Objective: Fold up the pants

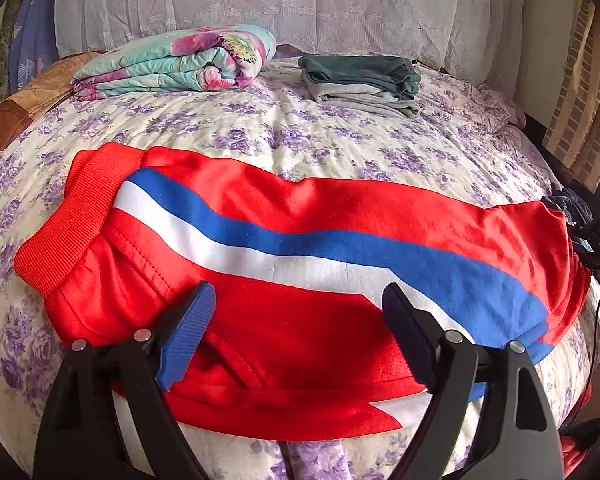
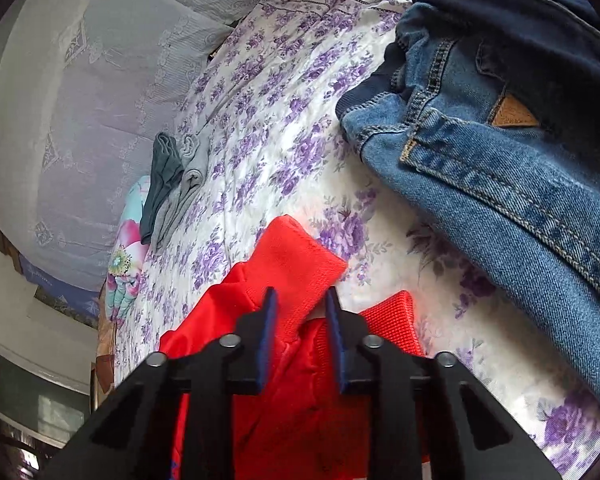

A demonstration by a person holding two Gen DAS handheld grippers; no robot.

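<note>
Can't make out any readable text from my end. The only label-like thing is a tan triangular leather patch on the blue denim jeans, and its markings are illegible.

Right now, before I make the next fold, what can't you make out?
- Red track pants: near hem hidden behind left gripper, left wrist view.
- Right gripper: jaws nearly shut at red ribbed cuff; grip unclear.
- Blue denim jeans: cut off by frame edge, right wrist view.

Pants red, striped blue and white; bedspread cream, purple-flowered; folded quilt turquoise, pink-flowered; jeans blue denim, tan-stitched.
</note>
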